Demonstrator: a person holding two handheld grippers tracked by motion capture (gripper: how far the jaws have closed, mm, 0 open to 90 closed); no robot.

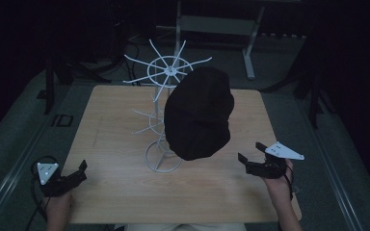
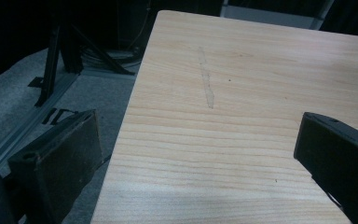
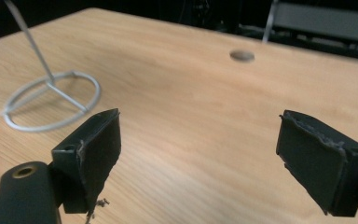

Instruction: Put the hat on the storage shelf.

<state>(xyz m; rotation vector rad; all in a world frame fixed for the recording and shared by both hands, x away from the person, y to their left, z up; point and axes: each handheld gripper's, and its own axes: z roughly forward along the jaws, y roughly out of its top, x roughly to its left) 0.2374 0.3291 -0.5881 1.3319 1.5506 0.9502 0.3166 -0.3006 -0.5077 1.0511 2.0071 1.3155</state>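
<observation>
Black fabric hat (image 1: 200,113) hangs on the white wire spoked rack (image 1: 166,72), mid-table; both grippers idle.

Left gripper (image 1: 79,172) and right gripper (image 1: 250,154) hover near the wooden table's (image 1: 115,192) front corners, jaws apart and empty. Recommended: approach the hat from below its brim, lift clear of the spokes, and avoid tipping the rack's ring base (image 3: 51,100).

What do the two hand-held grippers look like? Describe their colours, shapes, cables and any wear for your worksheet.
Both are black, each with two flat block-like jaws. The left gripper and right gripper each carry a grey three-cornered plate with small holes on top, and a dark cable trails from each. In the right gripper view, the pads look frayed at the edges, and a brass-coloured ring sits near the base. No sleeves are visible.
</observation>
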